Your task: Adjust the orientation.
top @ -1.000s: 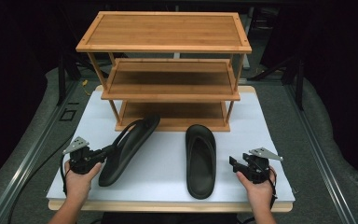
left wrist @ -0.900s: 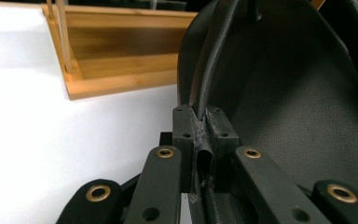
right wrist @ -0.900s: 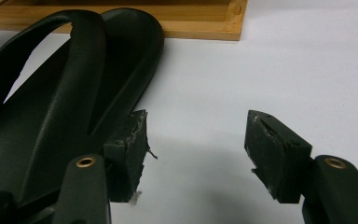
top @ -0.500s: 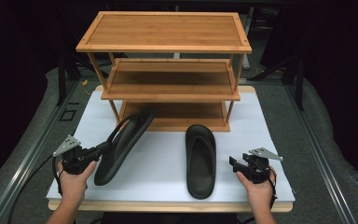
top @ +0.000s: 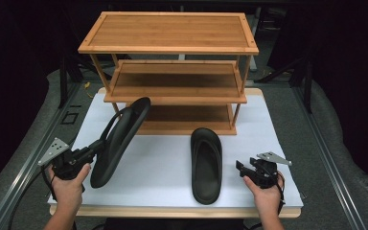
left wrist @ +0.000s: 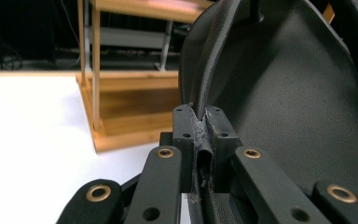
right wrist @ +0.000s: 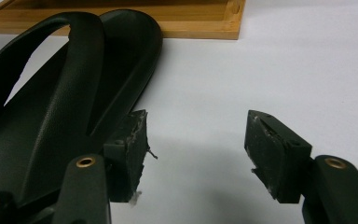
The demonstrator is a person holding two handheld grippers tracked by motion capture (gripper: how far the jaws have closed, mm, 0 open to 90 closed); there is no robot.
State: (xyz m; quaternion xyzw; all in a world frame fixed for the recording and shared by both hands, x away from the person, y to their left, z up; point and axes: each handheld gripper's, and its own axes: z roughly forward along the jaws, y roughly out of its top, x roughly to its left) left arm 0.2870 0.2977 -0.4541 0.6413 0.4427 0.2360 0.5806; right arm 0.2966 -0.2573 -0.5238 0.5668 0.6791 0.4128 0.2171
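Left gripper (top: 96, 146) at eight o'clock clamps the left sandal (top: 120, 139) by its edge, toe tilted toward the rack (top: 172, 72). Right gripper (top: 242, 167) gapes empty beside the right sandal (top: 206, 163) at five o'clock.

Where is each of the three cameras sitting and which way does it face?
High view: above the person's side, looking forward and down on the white table, the bamboo rack, both hands and both grippers.
Left gripper view: rides the left gripper, looking along its jaws, shut on the edge of the left sandal, toward the rack.
Right gripper view: rides the right gripper, looking along its open jaws at the table beside the right sandal.
Shared: both sandals and the rack also appear in the high view.
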